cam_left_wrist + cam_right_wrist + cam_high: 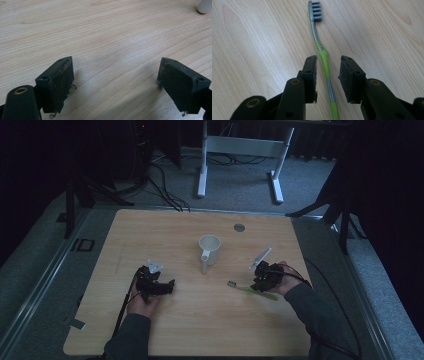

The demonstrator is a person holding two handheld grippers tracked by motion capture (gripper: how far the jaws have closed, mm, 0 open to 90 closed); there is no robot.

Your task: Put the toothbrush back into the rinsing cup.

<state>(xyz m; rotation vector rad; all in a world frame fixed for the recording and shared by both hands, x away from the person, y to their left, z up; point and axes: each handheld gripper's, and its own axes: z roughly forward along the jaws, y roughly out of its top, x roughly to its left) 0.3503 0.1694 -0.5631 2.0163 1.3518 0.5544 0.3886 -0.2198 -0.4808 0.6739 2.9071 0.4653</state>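
Nearest the lens in the right gripper view: your right gripper (328, 75), jaws narrowed to a slot and straddling the toothbrush (323, 61) at the green part of its handle. There is a gap on both sides of the handle; the pads do not look to be pressing yet, and the brush lies flat on the table (249, 37), bristle head pointing away from you.

From the high view, the right gripper (261, 281) sits low at the table's right side, over the toothbrush (252, 290), which lies slantwise with its head toward the middle of the table.

Your left gripper (159, 286) rests on the left side, well apart from the brush. In the left gripper view its jaws (113, 85) stand wide with only bare wood between them.

The white mug (210, 249) stands upright near the table's centre, handle toward you, between the two grippers and further back. A corner of it peeks in at the top right of the left gripper view.

Progress, as a judgement: approach and alignment look done; the pinch, the lift and any carry remain. If the brush is meant for the mug, that whole leg is ahead. Close squarely on the handle; it is thin and may roll or skate on the wood.
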